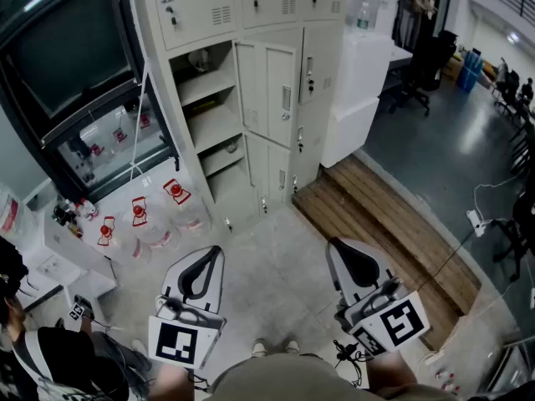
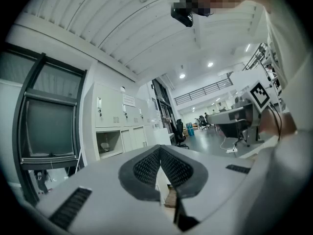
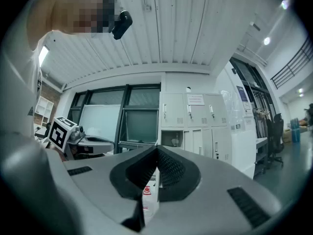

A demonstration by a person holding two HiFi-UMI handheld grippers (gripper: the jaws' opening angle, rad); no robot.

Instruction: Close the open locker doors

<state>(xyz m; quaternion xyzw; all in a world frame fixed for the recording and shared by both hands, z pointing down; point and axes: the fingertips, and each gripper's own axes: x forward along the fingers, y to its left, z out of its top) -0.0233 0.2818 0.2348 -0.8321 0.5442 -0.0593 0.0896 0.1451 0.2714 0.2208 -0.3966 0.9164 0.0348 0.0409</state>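
**Locker doors (image 1: 267, 90) hang open ahead of both shut, empty grippers**

Both pairs of jaws are pressed together on nothing. The left gripper (image 1: 213, 257) and right gripper (image 1: 338, 249) hover over the floor (image 1: 276, 257), well short of the lockers (image 1: 209, 7). From the grippers, the upright doors lie straight ahead, about equally near either.

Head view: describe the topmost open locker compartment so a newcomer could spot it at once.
Beside the dark-framed window stands the locker bank. In its left column, just under the closed top door, is the compartment. It is the highest open one, with a pale rounded object inside.
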